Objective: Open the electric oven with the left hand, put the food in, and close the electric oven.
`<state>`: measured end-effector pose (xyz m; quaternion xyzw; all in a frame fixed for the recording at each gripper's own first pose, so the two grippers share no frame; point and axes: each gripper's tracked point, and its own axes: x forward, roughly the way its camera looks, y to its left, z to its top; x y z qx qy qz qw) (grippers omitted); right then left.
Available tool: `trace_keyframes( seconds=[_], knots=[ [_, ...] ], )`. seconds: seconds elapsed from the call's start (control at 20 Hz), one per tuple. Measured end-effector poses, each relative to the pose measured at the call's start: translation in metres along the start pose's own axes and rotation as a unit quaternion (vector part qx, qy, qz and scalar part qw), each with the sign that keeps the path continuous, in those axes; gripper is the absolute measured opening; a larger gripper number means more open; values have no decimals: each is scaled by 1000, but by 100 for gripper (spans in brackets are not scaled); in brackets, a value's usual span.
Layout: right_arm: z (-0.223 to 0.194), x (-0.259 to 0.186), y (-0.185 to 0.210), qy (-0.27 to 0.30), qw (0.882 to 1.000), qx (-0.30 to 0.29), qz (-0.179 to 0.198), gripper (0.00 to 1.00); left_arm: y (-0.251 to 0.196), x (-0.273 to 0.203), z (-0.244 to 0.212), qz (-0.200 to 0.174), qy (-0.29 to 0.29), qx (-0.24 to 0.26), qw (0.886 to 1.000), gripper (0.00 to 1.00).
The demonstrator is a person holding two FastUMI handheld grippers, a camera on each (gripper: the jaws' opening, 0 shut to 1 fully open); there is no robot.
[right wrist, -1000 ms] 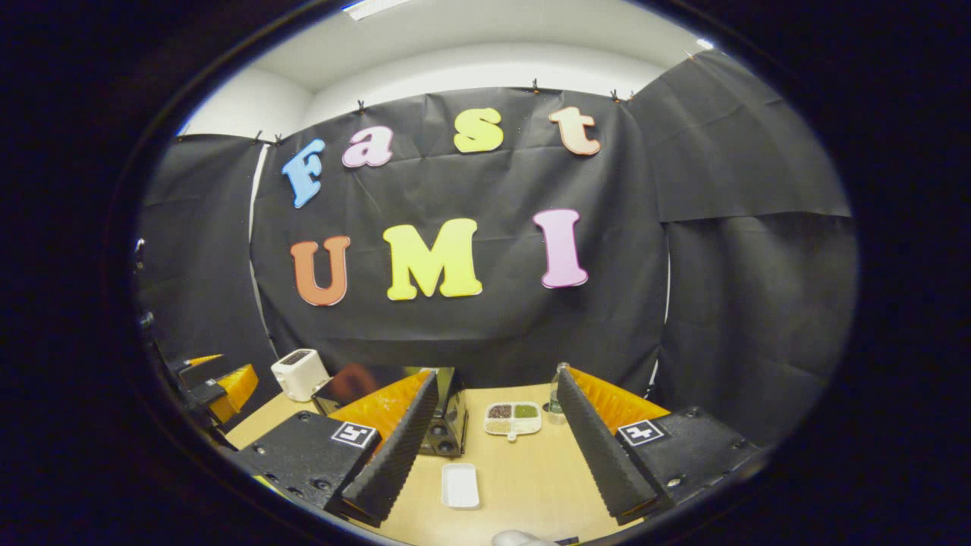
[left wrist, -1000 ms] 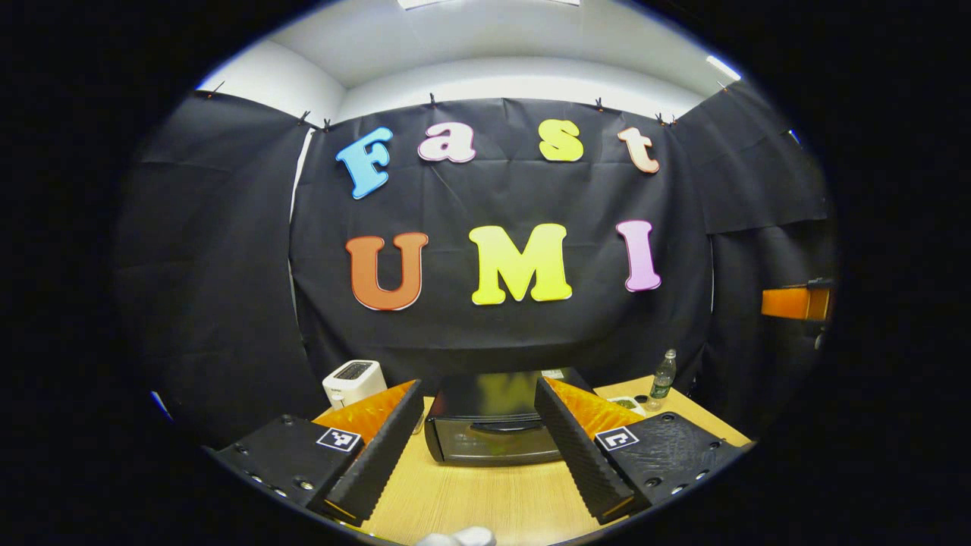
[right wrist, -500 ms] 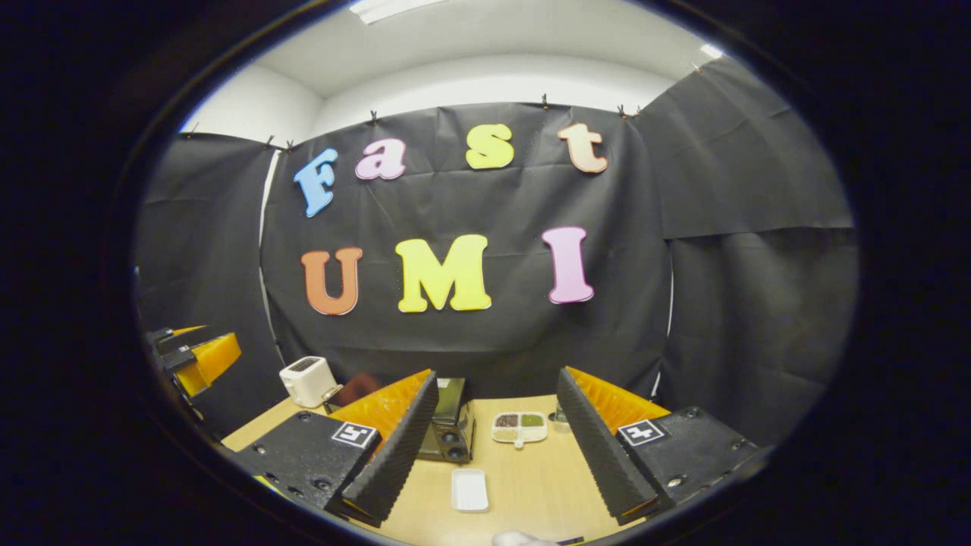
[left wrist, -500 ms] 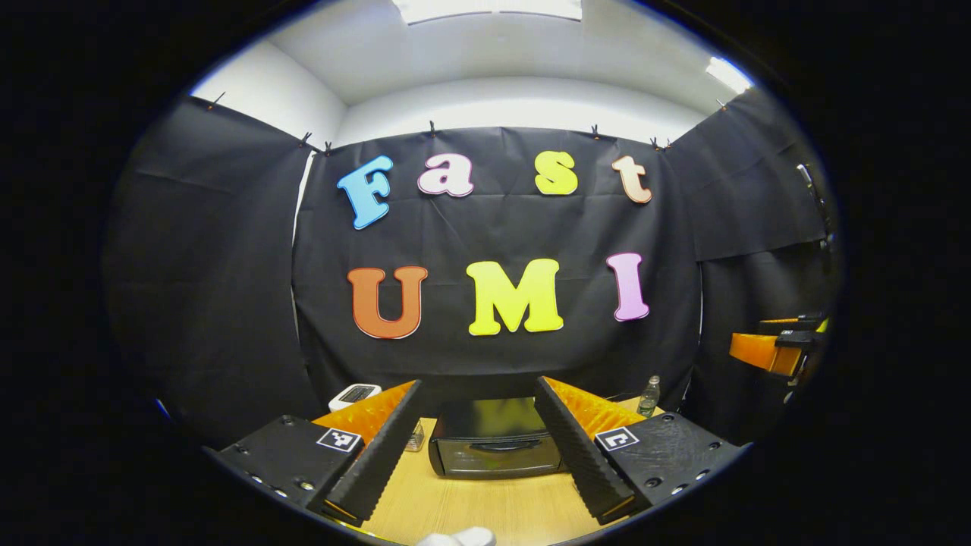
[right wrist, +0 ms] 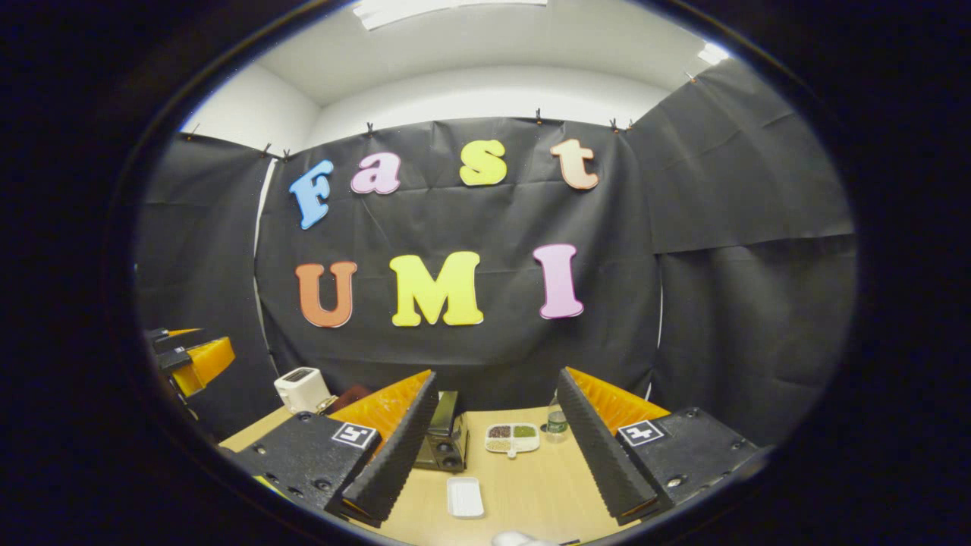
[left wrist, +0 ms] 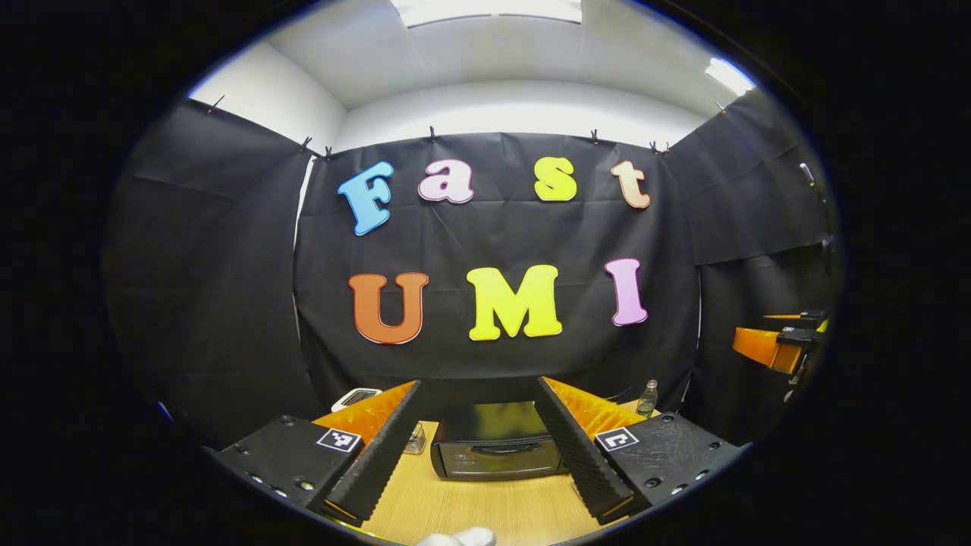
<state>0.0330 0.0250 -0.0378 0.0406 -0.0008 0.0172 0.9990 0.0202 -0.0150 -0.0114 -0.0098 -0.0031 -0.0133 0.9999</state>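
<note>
The oven is sitting on the counter toward the back, its door closed and its handle facing the left tool, which is hovering well short of it with its fingers spread apart and gripping nothing; in the right gripper view the oven is showing side-on, partly hidden behind that tool's left finger; a white tray is lying on the counter in front of the oven's right end, and whether anything is lying on it I cannot tell; farther back a divided dish with dark and green fillings is sitting just beside a small bottle; the right tool is hanging above the counter's near edge, fingers wide apart and empty; a white toaster is standing at the counter's far left corner; the left tool is also appearing at the left edge of the right gripper view, raised above the counter, and the right tool is appearing at the right edge of the left gripper view.
</note>
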Motion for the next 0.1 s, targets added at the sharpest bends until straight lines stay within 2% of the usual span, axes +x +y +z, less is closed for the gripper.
trace_keyframes(
  seconds=[0.05, 0.1],
  knots=[
    [3, -1, 0, -2, 1000, 0, 0, 90, 1, 0, 0, 0, 0, 0, 1000, 88],
    [3, 0, 2, -2, 1000, -1, -1, 90, 2, -1, 0, -1, 0, 0, 1000, 88]
  ],
)
